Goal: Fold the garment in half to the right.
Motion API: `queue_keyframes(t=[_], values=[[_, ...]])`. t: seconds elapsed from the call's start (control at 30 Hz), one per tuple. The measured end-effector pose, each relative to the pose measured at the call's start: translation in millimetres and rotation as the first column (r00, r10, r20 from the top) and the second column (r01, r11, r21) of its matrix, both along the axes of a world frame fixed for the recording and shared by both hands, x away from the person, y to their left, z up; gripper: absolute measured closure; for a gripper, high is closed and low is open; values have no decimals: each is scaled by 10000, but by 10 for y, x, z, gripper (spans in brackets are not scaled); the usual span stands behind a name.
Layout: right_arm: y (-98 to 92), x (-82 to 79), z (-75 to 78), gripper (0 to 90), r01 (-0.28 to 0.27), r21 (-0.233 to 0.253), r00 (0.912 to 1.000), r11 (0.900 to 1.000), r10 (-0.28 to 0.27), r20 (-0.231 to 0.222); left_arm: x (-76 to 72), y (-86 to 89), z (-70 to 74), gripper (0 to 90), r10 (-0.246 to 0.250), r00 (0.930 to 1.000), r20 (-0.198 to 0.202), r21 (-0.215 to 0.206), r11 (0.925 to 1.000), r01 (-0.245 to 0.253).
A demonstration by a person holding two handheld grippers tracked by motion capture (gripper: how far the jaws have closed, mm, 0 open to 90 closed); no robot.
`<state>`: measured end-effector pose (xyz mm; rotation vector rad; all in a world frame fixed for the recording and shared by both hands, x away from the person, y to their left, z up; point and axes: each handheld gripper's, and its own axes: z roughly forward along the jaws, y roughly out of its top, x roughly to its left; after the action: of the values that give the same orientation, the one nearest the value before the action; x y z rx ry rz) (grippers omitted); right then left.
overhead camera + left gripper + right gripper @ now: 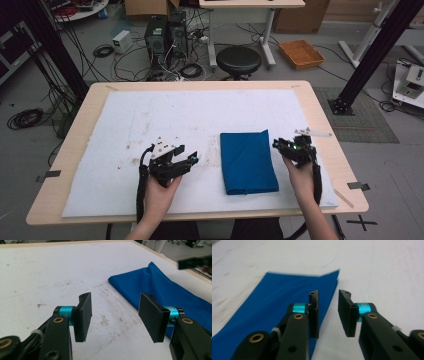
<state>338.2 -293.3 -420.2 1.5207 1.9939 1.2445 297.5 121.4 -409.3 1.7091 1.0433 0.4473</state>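
Note:
A folded blue cloth lies flat on the white mat, right of the table's middle. My left gripper is held over the mat just left of the cloth, its jaws wide apart and empty; in the left gripper view the blue cloth lies ahead and to the right. My right gripper hovers at the cloth's right edge near its far corner, open with a narrow gap. In the right gripper view the blue cloth spreads to the left, its edge under the jaws.
The mat covers most of a light wooden table and carries brownish stains near my left gripper. Beyond the table stand a black stool, computer towers and an orange tray on the floor.

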Motion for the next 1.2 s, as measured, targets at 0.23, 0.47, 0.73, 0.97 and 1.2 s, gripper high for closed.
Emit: queue_keyframes(t=[0.23, 0.47, 0.73, 0.97, 1.2], values=[[-41, -815, -111, 681, -987, 388, 9942, 9944, 1002, -389, 21, 41, 18, 439, 134, 9999, 13, -63, 9999, -134], [21, -918, -259, 893, -1493, -376, 9857, 9881, 1457, -842, 21, -9, 38, 438, 61, 10000, 78, 6, 10000, -61], [-67, -976, -247, 900, -1223, -716, 9900, 9899, 1166, -788, 34, 35, 26, 438, 145, 9999, 44, -1, 9999, -145], [-126, -913, -99, 617, -822, -570, 9966, 9950, 822, -18, 78, 112, 75, 400, -53, 9998, 195, -67, 10000, 54], [-236, -588, 221, 461, -352, -491, 9898, 9982, 416, 1365, 139, 305, 193, 391, -316, 9952, 924, 796, 9965, 242]])
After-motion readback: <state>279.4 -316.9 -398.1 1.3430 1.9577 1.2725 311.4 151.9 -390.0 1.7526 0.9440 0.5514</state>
